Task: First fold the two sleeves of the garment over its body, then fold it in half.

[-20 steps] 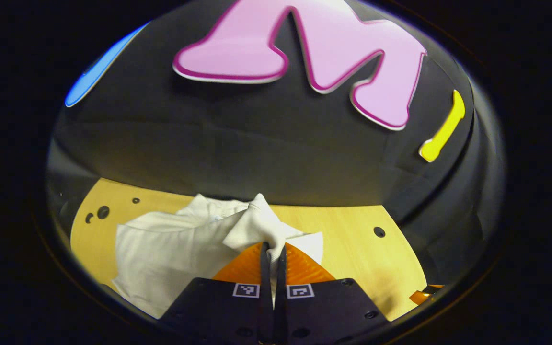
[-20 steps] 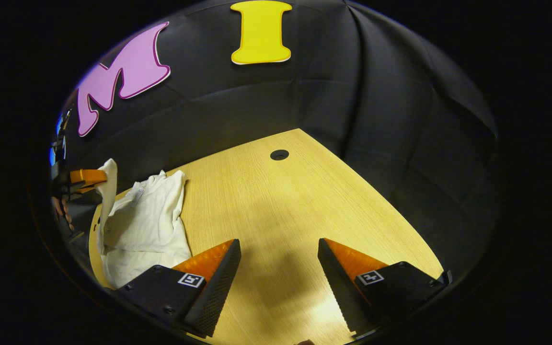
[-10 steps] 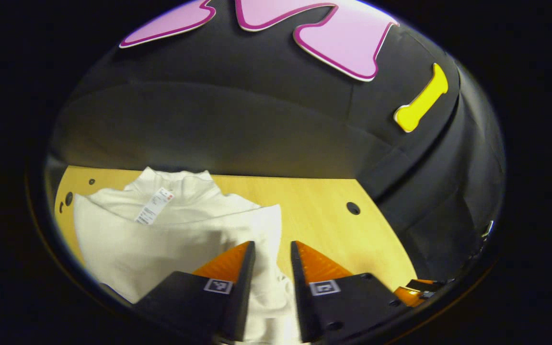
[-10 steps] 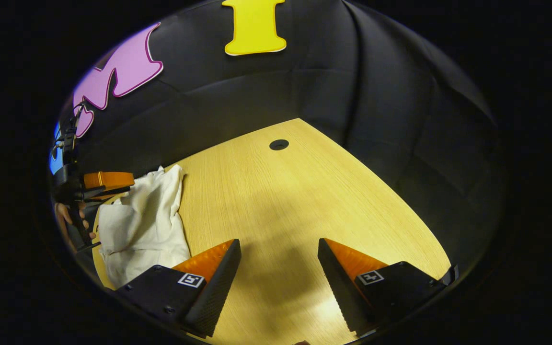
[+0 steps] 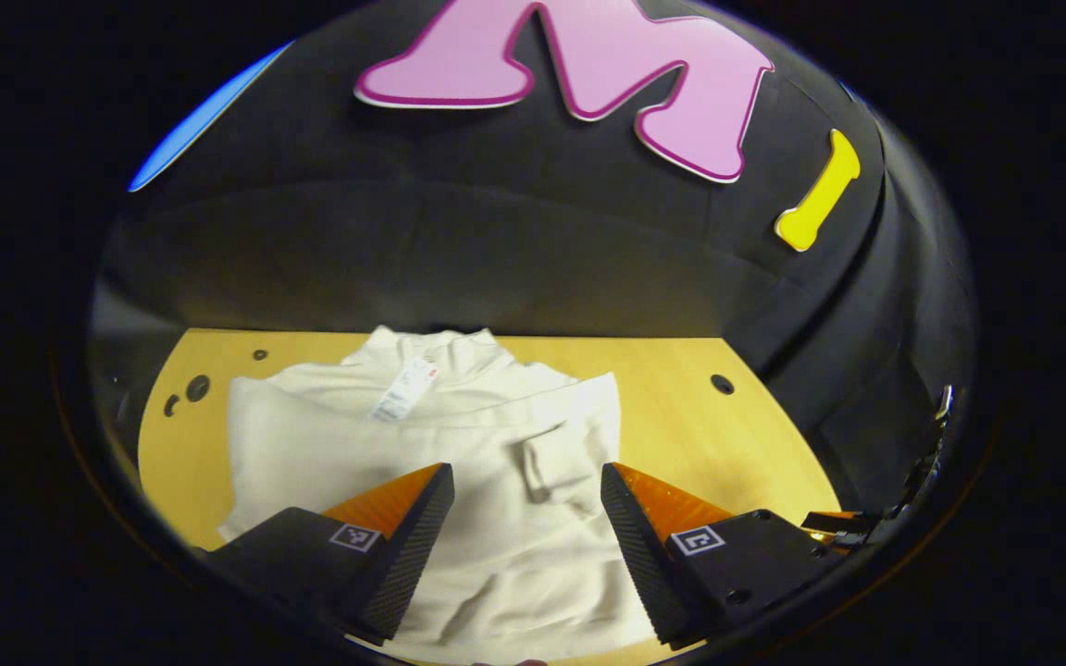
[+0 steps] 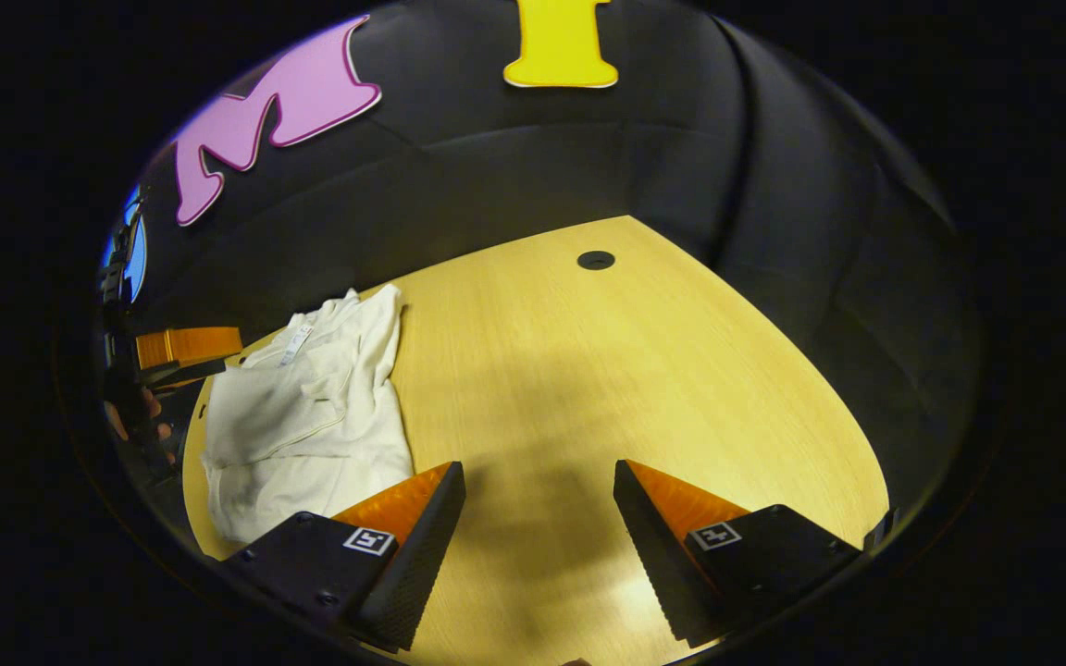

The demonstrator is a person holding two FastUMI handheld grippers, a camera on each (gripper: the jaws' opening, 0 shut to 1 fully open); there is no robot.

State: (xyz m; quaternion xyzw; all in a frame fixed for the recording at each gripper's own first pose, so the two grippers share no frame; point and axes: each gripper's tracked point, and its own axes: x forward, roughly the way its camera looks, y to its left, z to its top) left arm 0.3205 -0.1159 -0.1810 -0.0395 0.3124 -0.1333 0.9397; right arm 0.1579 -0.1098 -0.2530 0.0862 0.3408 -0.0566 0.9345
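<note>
A white garment [image 5: 459,444] lies flat on the wooden table [image 5: 681,425], collar and label toward the booth wall, with a sleeve folded across its body. My left gripper [image 5: 526,495] hovers open above its lower half, nothing between the fingers. In the right gripper view the same garment [image 6: 311,407] lies at the left of the table [image 6: 588,370]. My right gripper [image 6: 539,495] stands open over bare wood to the right of the garment. The left gripper [image 6: 186,356] and a hand holding it appear at the far left of that view.
Round holes pierce the tabletop: one [image 6: 595,260] near the far corner in the right gripper view, one [image 5: 723,384] right of the garment and small ones [image 5: 198,387] to its left in the left gripper view. Black cloth walls close the table's far sides.
My left gripper, shut on the sleeve a second ago, has laid it over the garment's body, opened and pulled back. The right gripper stayed open, its view shifting slightly.
</note>
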